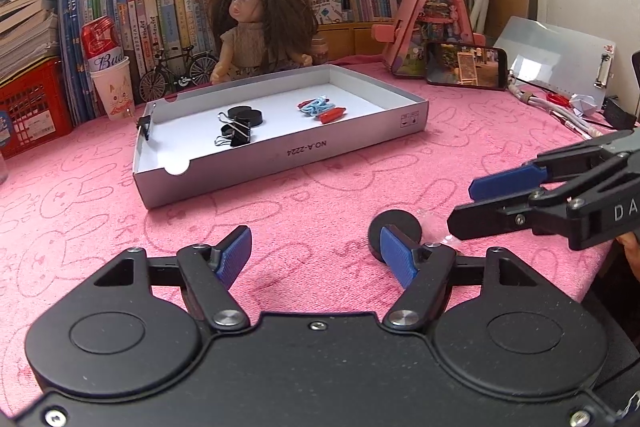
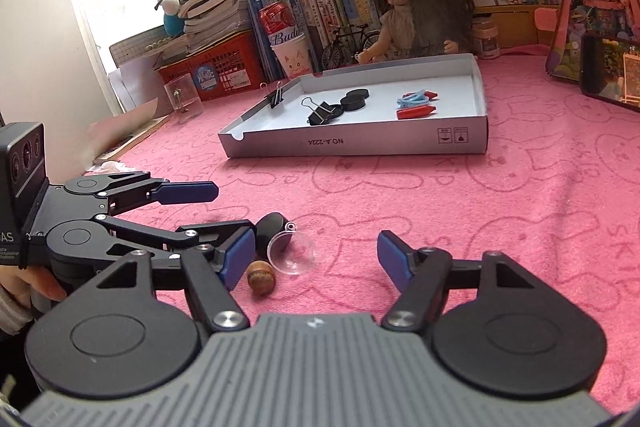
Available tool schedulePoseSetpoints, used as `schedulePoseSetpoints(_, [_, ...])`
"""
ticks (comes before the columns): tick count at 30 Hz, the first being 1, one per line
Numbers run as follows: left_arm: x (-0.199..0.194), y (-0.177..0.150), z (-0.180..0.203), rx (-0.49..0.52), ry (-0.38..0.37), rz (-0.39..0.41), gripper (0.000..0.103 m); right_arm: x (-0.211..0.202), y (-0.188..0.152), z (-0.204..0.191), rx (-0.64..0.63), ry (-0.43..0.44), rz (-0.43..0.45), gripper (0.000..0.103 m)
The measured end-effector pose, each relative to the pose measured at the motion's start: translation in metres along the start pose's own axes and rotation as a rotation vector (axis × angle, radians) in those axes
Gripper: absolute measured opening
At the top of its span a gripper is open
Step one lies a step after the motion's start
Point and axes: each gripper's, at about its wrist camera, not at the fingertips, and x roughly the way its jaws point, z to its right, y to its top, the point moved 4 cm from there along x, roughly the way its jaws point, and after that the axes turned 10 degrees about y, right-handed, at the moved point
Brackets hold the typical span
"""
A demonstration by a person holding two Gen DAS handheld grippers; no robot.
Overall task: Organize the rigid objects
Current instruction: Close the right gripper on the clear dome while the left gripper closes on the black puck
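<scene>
On the pink cloth a black disc (image 1: 394, 229) (image 2: 272, 231), a clear plastic half-dome (image 2: 292, 253) and a small wooden bead (image 2: 261, 278) lie close together. My left gripper (image 1: 316, 251) (image 2: 216, 211) is open, its right finger just in front of the disc. My right gripper (image 2: 316, 257) (image 1: 476, 203) is open too; the bead sits beside its left pad and the dome lies just ahead between the jaws, untouched. Farther back, a grey box lid (image 1: 280, 155) (image 2: 352, 143) holds black discs (image 1: 246, 115), binder clips (image 1: 234, 135), and red (image 1: 332, 115) and blue clips (image 1: 316, 105).
A doll (image 1: 256, 27), a model bicycle (image 1: 176, 71), a paper cup with a can (image 1: 112, 87) and a red basket (image 1: 32, 107) line the back before rows of books. A phone (image 1: 466, 65) leans at the right; a clear glass (image 2: 184, 97) stands at the left.
</scene>
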Motion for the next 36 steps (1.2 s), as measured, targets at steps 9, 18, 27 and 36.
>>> schedulePoseSetpoints(9, [0.001,-0.003,-0.005,-0.035,0.010,-0.005,0.069,0.015,-0.001,-0.007,-0.003,0.027,-0.032,0.039])
schedulePoseSetpoints(18, [-0.002,-0.003,-0.003,-0.044,-0.007,-0.003,0.069,0.009,0.002,-0.006,-0.034,-0.051,0.000,0.034])
schedulePoseSetpoints(27, [-0.009,-0.004,0.015,-0.011,-0.076,0.020,0.066,0.000,0.002,0.006,-0.046,-0.161,0.024,0.034])
schedulePoseSetpoints(36, [-0.005,-0.004,0.035,0.037,-0.097,0.036,0.053,-0.007,-0.002,0.013,-0.028,-0.187,0.042,0.035])
